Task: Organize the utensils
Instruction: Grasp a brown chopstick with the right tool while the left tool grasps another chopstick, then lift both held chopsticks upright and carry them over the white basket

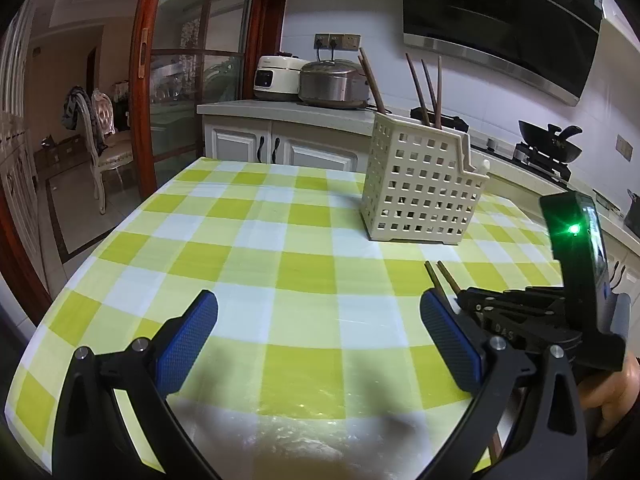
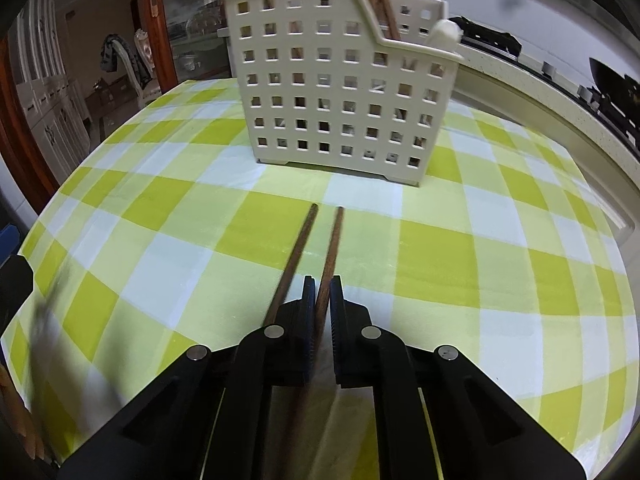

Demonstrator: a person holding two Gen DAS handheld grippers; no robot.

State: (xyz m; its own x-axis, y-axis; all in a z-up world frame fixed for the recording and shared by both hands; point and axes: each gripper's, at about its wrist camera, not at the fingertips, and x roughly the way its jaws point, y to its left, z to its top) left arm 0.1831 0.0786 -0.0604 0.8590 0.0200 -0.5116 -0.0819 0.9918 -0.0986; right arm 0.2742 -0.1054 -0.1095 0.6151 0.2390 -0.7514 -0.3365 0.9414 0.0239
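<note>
The left gripper hovers spread and empty over the checked tabletop. The right gripper pinches 1 chopstick, the other chopstick lying just beside. Next, it probably needs lifting into the perforated holder ahead.

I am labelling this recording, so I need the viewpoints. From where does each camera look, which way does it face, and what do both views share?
Left wrist: on the left gripper, low over the checked tablecloth, facing the kitchen counter; its open blue pads and a hand show.
Right wrist: on the right gripper, tilted down toward the utensil holder; its jaws are shut on one chopstick, a second chopstick beside it.
Shared: tablecloth, holder, both chopsticks; the left view also shows the right gripper.
</note>
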